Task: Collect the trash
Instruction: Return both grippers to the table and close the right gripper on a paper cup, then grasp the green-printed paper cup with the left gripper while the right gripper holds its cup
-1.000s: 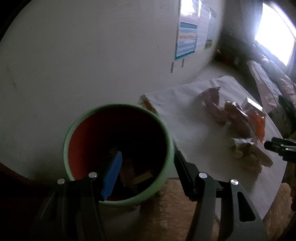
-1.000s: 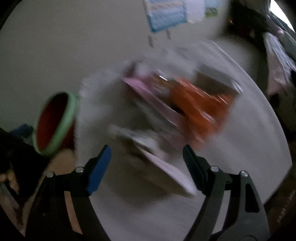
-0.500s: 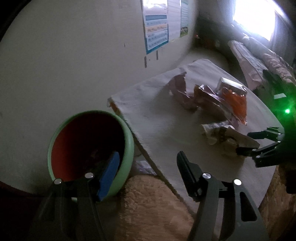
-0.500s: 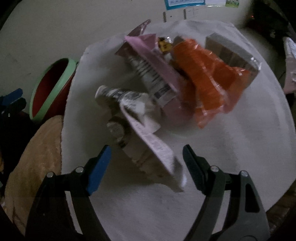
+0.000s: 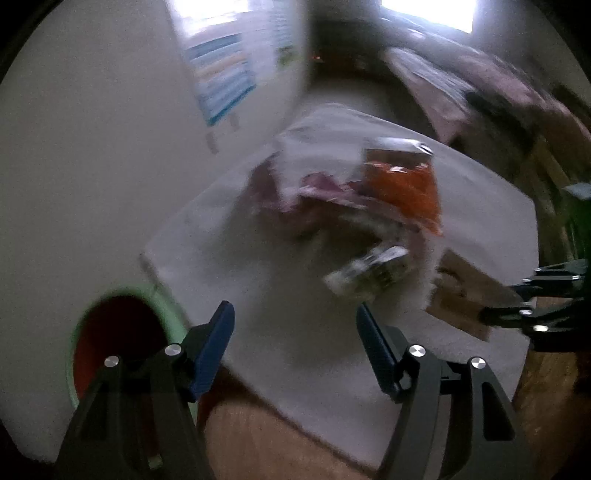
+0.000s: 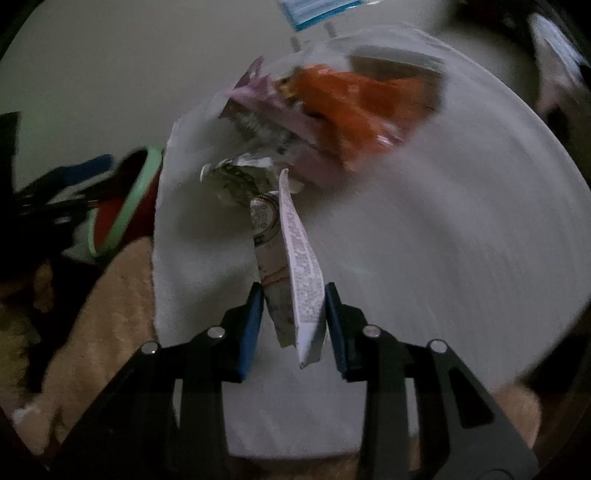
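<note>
White, printed wrapper (image 6: pixel 295 280) stands pinched on edge in the right gripper (image 6: pixel 294 314), low in the frame's middle, its far end near the crumpled wrapper (image 6: pixel 236 177) on the white cloth (image 6: pixel 443 240). Best judged: keep the squeeze firm and lift clear before swinging toward the green-rimmed bin (image 6: pixel 125 206) at the left edge — thin foil slips easily. Orange packet (image 6: pixel 354 99) and pink wrapper (image 6: pixel 273 110) wait at the upper middle. Left gripper (image 5: pixel 295 325) hovers spread wide, empty, over the desk (image 5: pixel 280 435) — it should stay out of the path.

Looks like a lived-in home room: wall chart (image 5: pixel 221 77), bright window (image 5: pixel 424 13), cloth-covered desk (image 5: pixel 288 295), rumpled bedding (image 5: pixel 480 77) beyond.
</note>
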`<state>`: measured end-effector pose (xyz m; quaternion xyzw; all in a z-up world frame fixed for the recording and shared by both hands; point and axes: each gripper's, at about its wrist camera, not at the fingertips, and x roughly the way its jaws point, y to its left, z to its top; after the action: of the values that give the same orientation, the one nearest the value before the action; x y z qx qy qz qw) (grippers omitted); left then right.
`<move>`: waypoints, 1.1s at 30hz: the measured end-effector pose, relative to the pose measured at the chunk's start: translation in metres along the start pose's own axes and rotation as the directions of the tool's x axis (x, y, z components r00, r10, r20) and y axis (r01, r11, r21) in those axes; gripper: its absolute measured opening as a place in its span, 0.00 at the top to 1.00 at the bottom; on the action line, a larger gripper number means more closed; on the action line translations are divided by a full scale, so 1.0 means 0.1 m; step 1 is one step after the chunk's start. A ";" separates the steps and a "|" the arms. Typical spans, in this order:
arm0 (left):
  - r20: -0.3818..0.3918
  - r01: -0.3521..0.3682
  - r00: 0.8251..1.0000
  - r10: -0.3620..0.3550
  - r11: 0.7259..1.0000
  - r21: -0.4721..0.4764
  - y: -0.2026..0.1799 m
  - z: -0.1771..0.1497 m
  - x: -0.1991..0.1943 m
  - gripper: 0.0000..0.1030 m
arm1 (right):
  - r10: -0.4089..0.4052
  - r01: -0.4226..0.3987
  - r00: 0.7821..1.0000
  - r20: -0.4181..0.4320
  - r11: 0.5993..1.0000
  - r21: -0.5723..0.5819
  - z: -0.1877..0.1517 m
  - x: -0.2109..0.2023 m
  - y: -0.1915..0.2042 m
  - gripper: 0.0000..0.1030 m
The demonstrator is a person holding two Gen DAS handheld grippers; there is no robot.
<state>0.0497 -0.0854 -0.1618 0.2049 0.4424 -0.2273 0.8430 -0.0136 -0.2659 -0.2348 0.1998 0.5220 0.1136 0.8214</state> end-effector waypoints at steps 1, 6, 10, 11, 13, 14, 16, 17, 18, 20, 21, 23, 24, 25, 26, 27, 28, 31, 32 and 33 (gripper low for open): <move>-0.001 0.021 1.000 -0.021 0.999 0.044 -0.08 0.07 0.07 0.37 | 0.004 -0.004 1.000 0.011 1.000 0.027 -0.03 -0.05 -0.03 0.67; -0.085 0.114 0.992 -0.098 0.970 0.217 -0.42 0.32 0.52 0.37 | 0.006 -0.009 0.999 0.035 0.996 0.085 -0.17 -0.16 -0.11 0.66; -0.173 0.159 0.978 -0.115 0.951 0.266 -0.56 0.40 0.82 0.38 | 0.011 -0.012 1.000 0.019 0.997 0.072 -0.19 -0.04 -0.03 0.64; -0.194 0.168 0.974 -0.118 0.949 0.268 -0.59 0.41 0.88 0.39 | 0.015 -0.016 1.000 0.011 0.998 0.068 -0.21 0.00 -0.01 0.64; -0.224 0.177 0.968 -0.117 0.946 0.271 -0.61 0.41 0.97 0.46 | 0.023 -0.023 1.000 -0.002 0.998 0.060 -0.21 0.07 0.02 0.64; -0.233 0.178 0.966 -0.114 0.946 0.272 -0.62 0.41 0.99 0.46 | 0.025 -0.025 1.000 -0.005 0.998 0.057 -0.21 0.09 0.03 0.64; -0.245 0.182 0.962 -0.116 0.947 0.266 -0.62 0.41 1.01 0.47 | 0.032 -0.031 0.999 -0.013 0.998 0.051 -0.22 0.12 0.05 0.64; -0.248 0.184 0.961 -0.118 0.948 0.259 -0.60 0.40 1.02 0.48 | 0.034 -0.033 0.999 -0.013 0.998 0.052 -0.22 0.13 0.05 0.64; -0.251 0.185 0.960 -0.121 0.951 0.249 -0.60 0.40 1.01 0.51 | 0.038 -0.038 0.999 -0.014 0.998 0.053 -0.23 0.14 0.06 0.64; -0.257 0.186 0.959 -0.122 0.952 0.242 -0.59 0.40 1.02 0.64 | 0.047 -0.046 0.999 -0.014 0.997 0.057 -0.24 0.14 0.05 0.64; -0.257 0.189 0.958 -0.127 0.954 0.232 -0.58 0.40 1.00 0.65 | 0.051 -0.049 0.999 -0.016 0.997 0.059 -0.24 0.15 0.04 0.64; -0.259 0.196 0.956 -0.138 0.957 0.216 -0.55 0.39 0.98 0.68 | 0.056 -0.054 0.998 -0.020 0.997 0.060 -0.24 0.16 0.04 0.64; -0.260 0.197 0.956 -0.139 0.958 0.210 -0.55 0.38 0.96 0.68 | 0.057 -0.056 0.998 -0.021 0.997 0.059 -0.26 0.17 0.04 0.63; -0.266 0.195 0.954 -0.138 0.960 0.201 -0.55 0.36 0.94 0.68 | 0.058 -0.057 0.998 -0.022 0.997 0.059 -0.28 0.15 0.02 0.60; -0.271 0.196 0.952 -0.140 0.962 0.191 -0.55 0.34 0.93 0.69 | 0.058 -0.057 0.998 -0.022 0.997 0.057 -0.28 0.15 0.02 0.58; -0.277 0.199 0.950 -0.144 0.963 0.181 -0.55 0.32 0.91 0.69 | 0.060 -0.058 0.998 -0.021 0.997 0.056 -0.27 0.15 0.01 0.58; -0.280 0.202 0.949 -0.148 0.964 0.175 -0.56 0.30 0.90 0.69 | 0.062 -0.061 0.998 -0.023 0.997 0.056 -0.25 0.15 0.00 0.58; -0.277 0.189 0.953 -0.127 0.959 0.210 -0.63 0.24 0.87 0.67 | 0.066 -0.064 0.997 -0.031 0.996 0.055 -0.24 0.19 0.00 0.58; -0.272 0.181 0.955 -0.114 0.955 0.234 -0.66 0.23 0.87 0.67 | 0.067 -0.065 0.997 -0.035 0.996 0.053 -0.23 0.19 -0.01 0.58; -0.271 0.177 0.956 -0.108 0.953 0.245 -0.66 0.23 0.87 0.65 | 0.064 -0.062 0.997 -0.039 0.997 0.049 -0.23 0.20 -0.01 0.58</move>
<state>0.0718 -0.1696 -0.2323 0.3112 0.5261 -0.3171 0.7251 -0.0258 -0.2534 -0.2604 0.2333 0.5345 0.1310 0.8017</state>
